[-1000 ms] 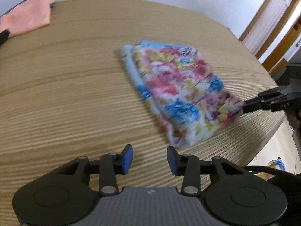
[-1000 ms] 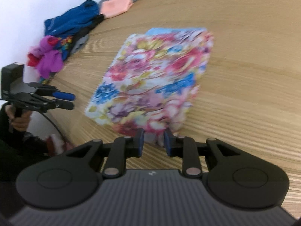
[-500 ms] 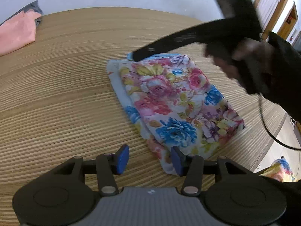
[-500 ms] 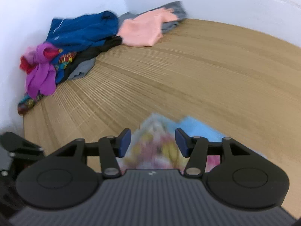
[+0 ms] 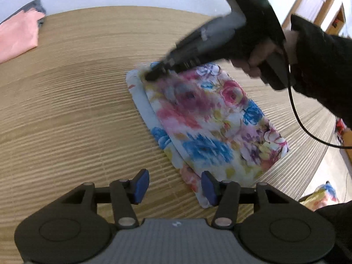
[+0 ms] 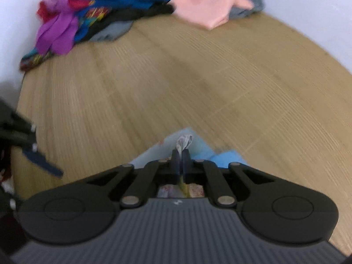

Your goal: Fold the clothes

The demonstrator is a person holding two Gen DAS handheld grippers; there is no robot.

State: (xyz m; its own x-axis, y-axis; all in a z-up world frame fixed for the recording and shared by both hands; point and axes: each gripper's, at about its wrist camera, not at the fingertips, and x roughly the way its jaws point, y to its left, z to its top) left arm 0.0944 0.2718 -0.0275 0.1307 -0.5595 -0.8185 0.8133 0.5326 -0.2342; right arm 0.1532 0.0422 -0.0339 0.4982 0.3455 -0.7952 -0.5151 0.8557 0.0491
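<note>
Your right hand-held gripper (image 6: 180, 154) has pinched the far corner of the floral garment (image 5: 211, 123) lying folded on the bench (image 5: 77, 110); your left hand-held gripper (image 5: 175, 184), jaws opening and empty, should take the near corner before you lift

One floral cloth (image 5: 211, 118); two tongs (image 5: 173, 186); one clothes pile (image 6: 105, 17).

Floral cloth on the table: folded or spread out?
Folded. The floral cloth lies as a compact rectangle with a second layer's edge showing along its left side; the right gripper pinches its far corner.
</note>
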